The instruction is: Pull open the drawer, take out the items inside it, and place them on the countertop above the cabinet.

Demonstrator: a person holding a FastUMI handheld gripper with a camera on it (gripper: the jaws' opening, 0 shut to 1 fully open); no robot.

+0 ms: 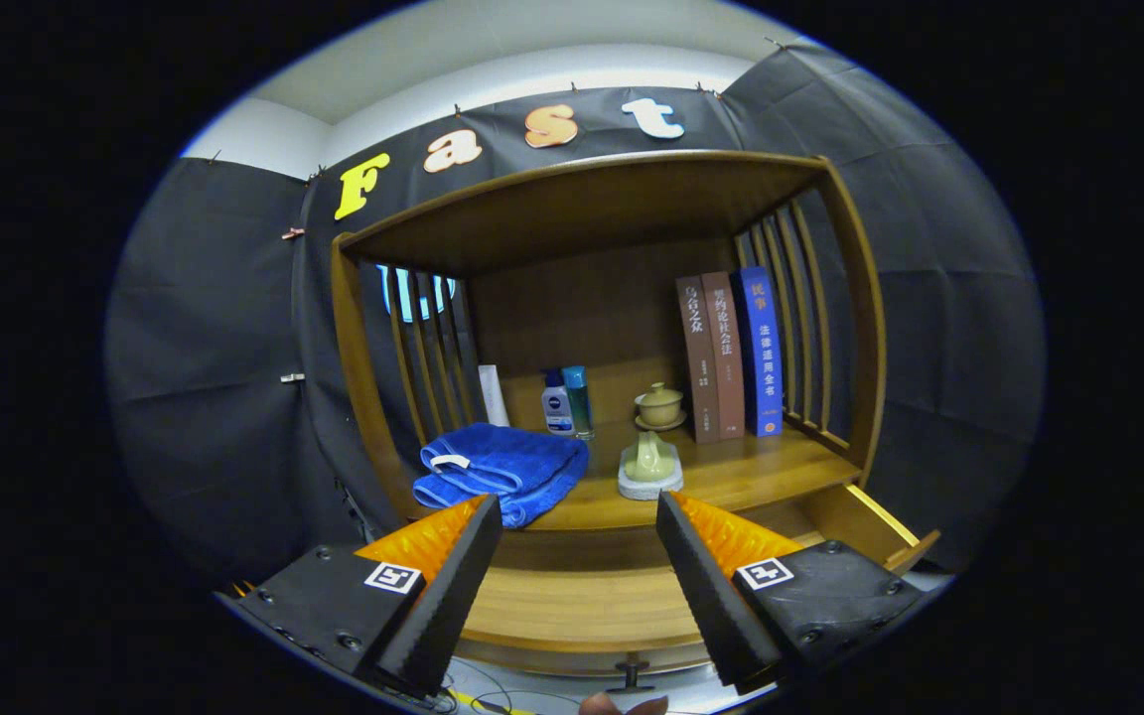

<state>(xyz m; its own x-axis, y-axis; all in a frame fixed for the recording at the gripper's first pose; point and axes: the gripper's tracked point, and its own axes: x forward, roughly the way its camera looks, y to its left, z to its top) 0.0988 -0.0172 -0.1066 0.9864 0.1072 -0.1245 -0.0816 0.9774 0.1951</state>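
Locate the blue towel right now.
In the gripper view the folded blue towel lies on the cabinet countertop, just beyond the left fingertip of the open gripper, left of the small green teapot and in front of the toiletry bottles.

- The hand-held gripper (579, 516) is held roughly level, its two fingers pointing forward.
- Its fingers (453, 586) stand wide apart, with a broad gap between the inner faces; nothing is held between them and neither finger touches anything.
- The fingers splay slightly outward toward their bases, and the tips sit at about the same height.
- Each finger base carries a small square marker on its top face.
- Below the gap between the fingers, fingertips of the person's hand (622, 706) peek up; the hand's pose cannot be told.
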